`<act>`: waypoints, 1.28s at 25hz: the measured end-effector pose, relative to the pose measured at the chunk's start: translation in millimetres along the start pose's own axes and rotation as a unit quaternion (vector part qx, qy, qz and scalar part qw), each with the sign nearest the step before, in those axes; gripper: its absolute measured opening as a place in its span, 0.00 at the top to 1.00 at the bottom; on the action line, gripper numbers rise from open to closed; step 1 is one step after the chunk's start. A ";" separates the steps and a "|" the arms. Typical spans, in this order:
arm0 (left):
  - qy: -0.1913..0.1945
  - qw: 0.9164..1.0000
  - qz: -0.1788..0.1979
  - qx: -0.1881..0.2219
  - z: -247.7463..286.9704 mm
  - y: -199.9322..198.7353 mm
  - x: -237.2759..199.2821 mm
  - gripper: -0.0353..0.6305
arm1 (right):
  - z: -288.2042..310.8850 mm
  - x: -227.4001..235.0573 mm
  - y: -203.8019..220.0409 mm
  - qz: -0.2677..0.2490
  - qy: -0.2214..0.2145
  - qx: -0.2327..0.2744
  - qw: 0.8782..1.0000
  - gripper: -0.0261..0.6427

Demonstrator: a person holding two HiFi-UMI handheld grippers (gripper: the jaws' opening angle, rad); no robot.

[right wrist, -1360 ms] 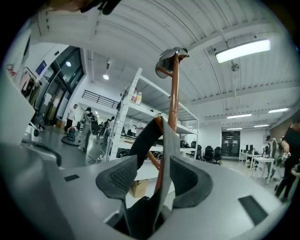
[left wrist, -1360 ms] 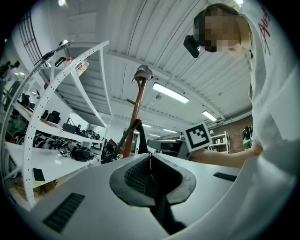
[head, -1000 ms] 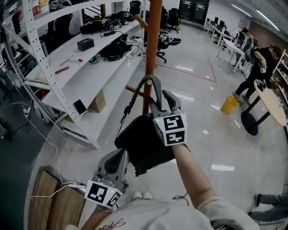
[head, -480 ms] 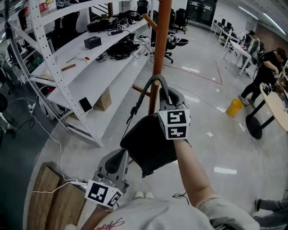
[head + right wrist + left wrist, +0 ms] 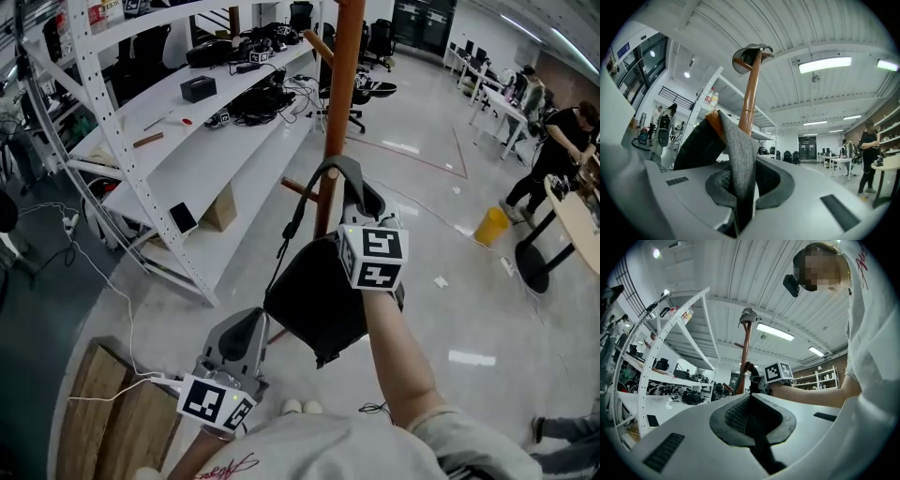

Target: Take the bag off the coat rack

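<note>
Grip looks set: the right tongs [image 5: 743, 187] have just been closing and now pinch the grey handle [image 5: 739, 150] of the black bag [image 5: 314, 300], with the fabric squeezed flat in their bite. The bag hangs on the coat rack [image 5: 336, 103]. Its handle is looped over a lower peg [image 5: 298, 187] and its body dangles just beside the upright. The left tongs [image 5: 247, 328] wait low by the person's shirt [image 5: 319, 442], pressed together with nothing in them and apart from the bag.

Now the danger, as I read it. The peg slants upward, so a straight pull toward the person would likely jam the handle against the peg's tip. The loop needs to go up and over first. Drag it anyway and the whole rack could rock or tip, and the cap [image 5: 751, 52] perched on top could come off. A thin shoulder strap [image 5: 285, 234] trails down the bag's left side, and it might snag on the peg as the bag comes away. The hold is also on soft fabric only, with one pair of tongs. Once the peg stops carrying the weight, the handle could creep out of the clamp.

Head count: one bag, one grey handle, one shoulder strap, one coat rack with two pegs showing in the head view, one cap, and two pairs of tongs, one clamped and one idle.
</note>
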State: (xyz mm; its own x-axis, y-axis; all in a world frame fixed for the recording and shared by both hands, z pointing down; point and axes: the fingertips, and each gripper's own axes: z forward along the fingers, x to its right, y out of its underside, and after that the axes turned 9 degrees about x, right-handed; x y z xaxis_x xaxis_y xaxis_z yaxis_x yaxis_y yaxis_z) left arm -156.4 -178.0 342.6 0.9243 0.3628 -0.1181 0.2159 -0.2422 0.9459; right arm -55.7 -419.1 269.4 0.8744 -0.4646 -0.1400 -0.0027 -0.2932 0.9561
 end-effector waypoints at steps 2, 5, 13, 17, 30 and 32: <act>0.000 1.000 0.000 0.001 0.4 -1.1 0.6 0.92 | -1.2 -0.5 -9.6 0.009 0.001 0.015 1.000 0.91; -0.001 1.000 0.000 0.003 -0.3 -1.8 1.4 0.92 | -6.0 -2.8 -29.1 0.022 -0.005 0.040 0.999 0.91; 0.004 1.000 -0.002 0.006 -1.6 -1.0 5.0 0.92 | -23.7 -7.2 -58.9 0.051 -0.019 0.068 0.996 0.91; 0.007 1.000 -0.004 0.008 0.3 -2.4 7.0 0.92 | -35.7 -10.7 -72.9 0.057 -0.031 0.084 0.994 0.91; 0.026 1.000 0.001 0.017 10.9 -9.4 17.5 0.92 | -104.0 -23.1 -91.4 0.085 -0.080 0.109 0.987 0.91; 0.031 0.999 0.003 0.020 14.1 -11.5 18.7 0.92 | -115.1 -23.5 -92.0 0.091 -0.087 0.107 0.986 0.91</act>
State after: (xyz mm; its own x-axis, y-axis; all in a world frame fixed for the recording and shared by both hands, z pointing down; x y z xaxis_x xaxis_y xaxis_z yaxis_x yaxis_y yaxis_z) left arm -137.1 -181.1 325.2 0.9048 0.4155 -0.0928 0.2243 -0.2799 0.9335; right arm -20.1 -285.0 214.4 0.7540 -0.6562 -0.0302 -0.2708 -0.3524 0.8958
